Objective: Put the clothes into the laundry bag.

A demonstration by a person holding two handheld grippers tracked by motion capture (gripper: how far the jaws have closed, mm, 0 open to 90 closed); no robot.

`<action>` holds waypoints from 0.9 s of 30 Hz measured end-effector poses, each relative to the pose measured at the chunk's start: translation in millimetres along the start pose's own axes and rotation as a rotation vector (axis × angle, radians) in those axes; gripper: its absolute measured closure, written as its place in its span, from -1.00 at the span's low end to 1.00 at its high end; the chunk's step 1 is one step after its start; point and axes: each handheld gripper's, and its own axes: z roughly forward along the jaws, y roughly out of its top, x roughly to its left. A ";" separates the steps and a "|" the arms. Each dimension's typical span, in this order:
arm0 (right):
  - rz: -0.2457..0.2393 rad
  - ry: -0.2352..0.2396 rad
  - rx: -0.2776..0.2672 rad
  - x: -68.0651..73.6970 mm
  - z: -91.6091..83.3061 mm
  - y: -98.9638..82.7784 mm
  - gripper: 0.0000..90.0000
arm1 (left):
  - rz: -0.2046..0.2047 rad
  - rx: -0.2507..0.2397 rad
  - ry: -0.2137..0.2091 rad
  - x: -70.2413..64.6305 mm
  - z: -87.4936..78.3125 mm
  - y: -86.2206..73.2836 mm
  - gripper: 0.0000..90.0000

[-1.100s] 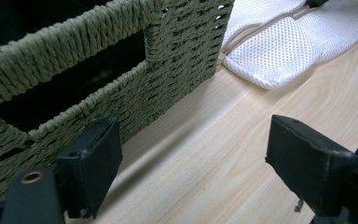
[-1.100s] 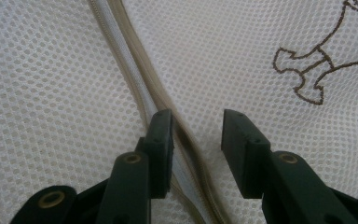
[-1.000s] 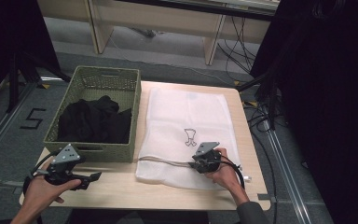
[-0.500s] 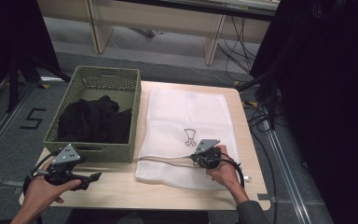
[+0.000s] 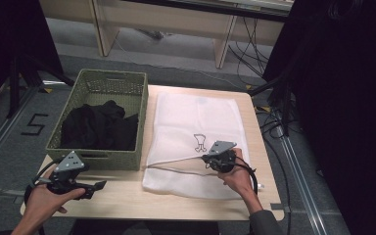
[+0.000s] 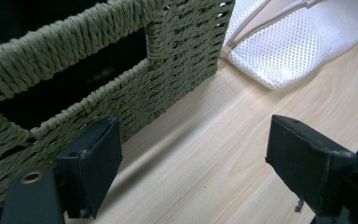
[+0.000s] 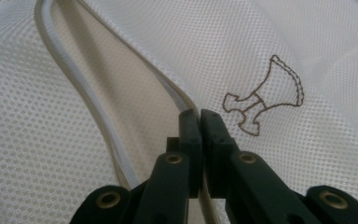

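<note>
The white mesh laundry bag lies flat on the bench, and my right gripper has its jaws pinched tight on the bag's zipper edge, right at the lip of the opening. They have just been closing, with the mesh and its pale trim caught between them. Just beyond my right jaws, a little to their right, sits the small stitched emblem (an outline in brown thread). To their left the opening gapes, the other trimmed edge curving away from the one I hold.

My right hand rests over the near part of the bag. My left gripper sits well apart from it, low over bare wood, jaws standing wide with nothing between them. Just ahead of my left jaws, close to the left one, is the woven green basket with its handle slot; dark clothing is heaped inside. A corner of the bag shows beyond my left jaws, up and to the right.
</note>
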 end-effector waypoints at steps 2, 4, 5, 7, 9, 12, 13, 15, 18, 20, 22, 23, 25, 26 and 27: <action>0.005 -0.006 -0.006 -2.0 -4.3 2.7 0.97 | -0.019 -0.002 -0.008 0.0 -1.1 1.2 -0.59; 0.008 -0.025 -0.037 -4.1 -8.1 6.3 0.97 | 0.001 -0.006 -0.009 1.0 -2.7 3.6 -0.58; 0.002 -0.039 -0.052 -5.8 -10.6 8.8 0.97 | -0.006 0.002 -0.003 0.2 -4.2 5.1 -0.57; 0.007 -0.058 -0.083 -7.4 -15.2 14.3 0.97 | -0.009 -0.013 -0.001 -1.5 -5.9 8.6 -0.56; 0.001 -0.079 -0.105 -9.7 -18.8 19.3 0.97 | -0.016 -0.018 0.005 -1.3 -8.0 12.4 -0.54; -0.005 -0.098 -0.127 -13.3 -21.5 25.0 0.97 | -0.015 -0.029 0.024 1.7 -12.5 17.2 -0.54; 0.003 -0.099 -0.132 -13.9 -22.5 25.9 0.97 | -0.046 -0.052 0.048 3.6 -19.3 22.2 -0.54; 0.004 -0.109 -0.139 -15.1 -24.7 28.2 0.97 | -0.047 -0.073 0.067 8.0 -27.6 29.1 -0.53; 0.002 -0.115 -0.150 -17.0 -25.7 30.5 0.97 | -0.061 -0.088 0.097 14.5 -37.4 42.0 -0.53; -0.001 -0.110 -0.152 -18.3 -26.5 32.3 0.97 | -0.055 -0.083 0.085 19.6 -38.5 52.9 -0.55; 0.010 -0.123 -0.160 -18.7 -27.0 34.1 0.97 | -0.041 -0.094 0.098 24.9 -38.3 64.4 -0.55; 0.003 -0.117 -0.156 -19.3 -28.0 35.1 0.97 | -0.051 -0.109 0.110 27.6 -36.8 70.3 -0.54; -0.006 -0.127 -0.173 -20.4 -28.1 37.0 0.97 | -0.027 -0.063 0.118 37.3 -35.4 81.9 -0.58; -0.005 -0.117 -0.172 -20.4 -28.5 38.0 0.97 | -0.030 -0.057 0.117 41.9 -32.4 87.1 -0.63; -0.004 -0.114 -0.169 -20.3 -28.5 38.4 0.97 | -0.034 -0.053 0.131 46.1 -30.1 92.2 -0.66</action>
